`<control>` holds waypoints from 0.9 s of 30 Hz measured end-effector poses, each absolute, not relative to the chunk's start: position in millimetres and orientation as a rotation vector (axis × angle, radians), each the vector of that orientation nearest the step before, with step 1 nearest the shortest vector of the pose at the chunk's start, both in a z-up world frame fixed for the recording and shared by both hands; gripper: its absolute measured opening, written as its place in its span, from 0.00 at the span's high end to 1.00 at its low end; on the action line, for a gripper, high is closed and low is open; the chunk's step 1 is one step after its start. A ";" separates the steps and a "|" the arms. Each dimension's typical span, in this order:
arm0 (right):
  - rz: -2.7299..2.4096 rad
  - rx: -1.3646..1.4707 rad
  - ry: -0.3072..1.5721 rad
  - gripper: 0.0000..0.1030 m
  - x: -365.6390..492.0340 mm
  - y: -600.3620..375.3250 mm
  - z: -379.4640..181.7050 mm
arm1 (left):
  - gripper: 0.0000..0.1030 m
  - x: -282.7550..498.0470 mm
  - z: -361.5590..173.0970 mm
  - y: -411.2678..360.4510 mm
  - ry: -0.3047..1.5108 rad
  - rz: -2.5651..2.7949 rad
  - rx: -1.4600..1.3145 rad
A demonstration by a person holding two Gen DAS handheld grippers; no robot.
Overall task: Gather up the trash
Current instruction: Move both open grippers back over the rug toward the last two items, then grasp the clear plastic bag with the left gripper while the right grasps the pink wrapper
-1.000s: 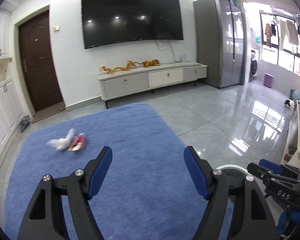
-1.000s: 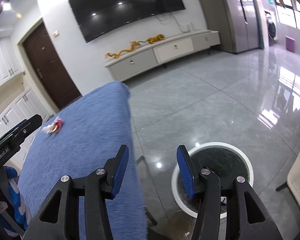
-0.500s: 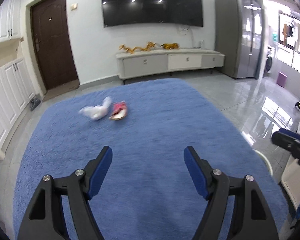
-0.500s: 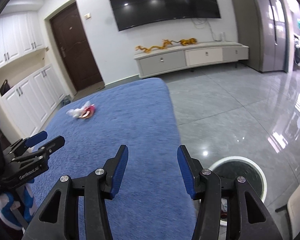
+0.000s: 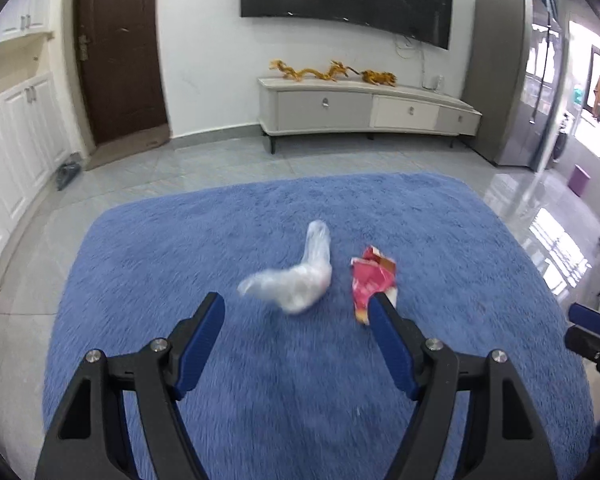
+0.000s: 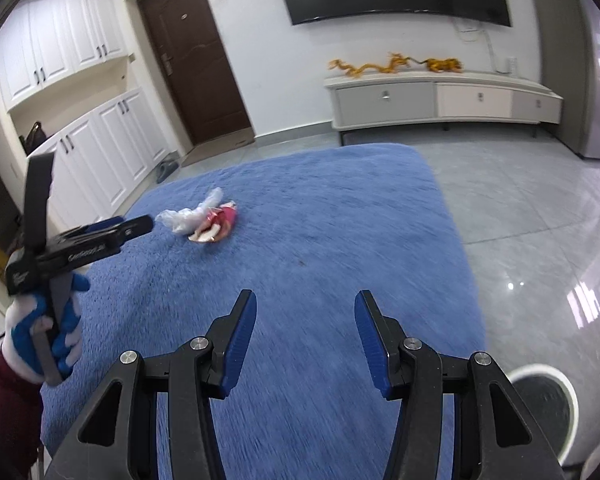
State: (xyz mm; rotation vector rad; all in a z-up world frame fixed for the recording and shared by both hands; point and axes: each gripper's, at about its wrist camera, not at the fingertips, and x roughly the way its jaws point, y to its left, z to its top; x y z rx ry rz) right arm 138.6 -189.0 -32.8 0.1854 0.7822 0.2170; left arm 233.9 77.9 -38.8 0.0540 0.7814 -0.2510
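Two pieces of trash lie on the blue rug [image 5: 180, 264], side by side and just apart: a crumpled clear plastic bag [image 5: 300, 280] and a red snack wrapper [image 5: 370, 280].

The left gripper [image 5: 296, 320] is much the nearer tool. The bag sits directly ahead of its jaws, roughly centred in the gap, with its long axis bending from low left up and away. The wrapper lies to the right of the bag, its lower end hidden behind the right finger. The left jaws stand wide and hold nothing.

The right gripper [image 6: 305, 314] is well apart from both items, which lie ahead and to its left. Its jaws are also wide and empty. A white-rimmed bin [image 6: 548, 404] stands on the tiled floor at its lower right.

Against the frame half a second earlier, the trash has moved from ahead-left of the left jaws to centred and close. In the right view, less of the bin is visible.

Judgement: the bag is the likely first pick, by the left gripper.
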 end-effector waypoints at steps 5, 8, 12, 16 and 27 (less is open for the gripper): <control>0.272 0.181 0.799 0.51 179.4 -166.4 -39.7 | 0.30 274.6 -64.1 72.7 0.863 -0.319 0.043; 0.295 0.183 0.815 0.51 202.0 -155.3 -45.8 | 0.37 289.2 -81.7 76.2 0.891 -0.310 0.028; 0.318 0.187 0.829 0.51 221.7 -142.7 -53.7 | 0.60 295.3 -88.0 94.3 0.879 -0.296 -0.064; 0.353 0.208 0.833 0.51 241.8 -127.0 -58.2 | 0.69 292.7 -89.7 108.9 0.867 -0.312 -0.143; 0.412 0.321 0.887 0.51 294.8 -89.9 -81.5 | 0.73 269.8 -82.8 128.9 0.813 -0.244 -0.174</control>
